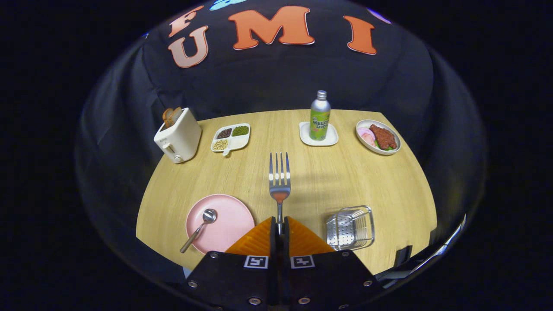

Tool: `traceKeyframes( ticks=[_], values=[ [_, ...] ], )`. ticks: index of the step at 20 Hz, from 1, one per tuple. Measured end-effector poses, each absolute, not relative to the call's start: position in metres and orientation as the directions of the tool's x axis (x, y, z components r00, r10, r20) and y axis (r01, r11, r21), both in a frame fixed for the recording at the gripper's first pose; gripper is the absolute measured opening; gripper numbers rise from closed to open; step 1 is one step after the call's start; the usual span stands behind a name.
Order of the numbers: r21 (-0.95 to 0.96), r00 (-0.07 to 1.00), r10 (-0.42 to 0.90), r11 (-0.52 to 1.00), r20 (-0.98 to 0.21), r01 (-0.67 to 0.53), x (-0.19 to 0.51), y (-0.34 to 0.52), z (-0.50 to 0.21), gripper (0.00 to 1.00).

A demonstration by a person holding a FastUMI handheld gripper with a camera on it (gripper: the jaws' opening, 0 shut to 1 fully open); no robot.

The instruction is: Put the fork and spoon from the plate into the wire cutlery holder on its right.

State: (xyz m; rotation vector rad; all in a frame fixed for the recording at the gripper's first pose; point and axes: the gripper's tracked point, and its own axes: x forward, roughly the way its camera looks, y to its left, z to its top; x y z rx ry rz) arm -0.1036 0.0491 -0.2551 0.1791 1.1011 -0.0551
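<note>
My gripper (280, 225) is shut on the handle of a steel fork (279, 177), which sticks out straight ahead of the fingers, tines pointing away, held above the wooden table. Below and to the left of the fingers lies a pink plate (233, 216) with a steel spoon (199, 229) resting on it, bowl up, handle reaching over the plate's near rim. To the right of the fingers stands the wire cutlery holder (351, 227), nothing visible inside it.
Along the far side of the round wooden table (345, 181) stand a white toaster (178, 134) with bread, a divided dish of beans (230, 138), a green soda bottle (320, 115) on a white coaster, and a plate of meat (379, 136).
</note>
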Motion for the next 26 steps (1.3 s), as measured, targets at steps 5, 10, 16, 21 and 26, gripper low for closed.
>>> traceKeyframes(
  ticks=[5, 10, 16, 21, 26],
  values=[
    [0.040, 0.358, -0.012, 0.990, -0.934, 0.138, -0.129, 0.000, -0.263, 0.04],
    [-0.001, 0.255, -0.027, 0.995, -0.967, 0.103, -0.147, -0.028, -0.277, 0.05],
    [0.014, 0.122, 0.008, 0.999, -0.992, 0.052, -0.166, -0.047, -0.287, 0.05],
    [0.025, 0.028, 0.025, 0.999, -0.999, 0.025, -0.178, -0.056, -0.297, 0.06],
    [0.025, -0.048, 0.025, 1.000, -0.999, -0.007, -0.187, -0.062, -0.306, 0.06]
  ],
)
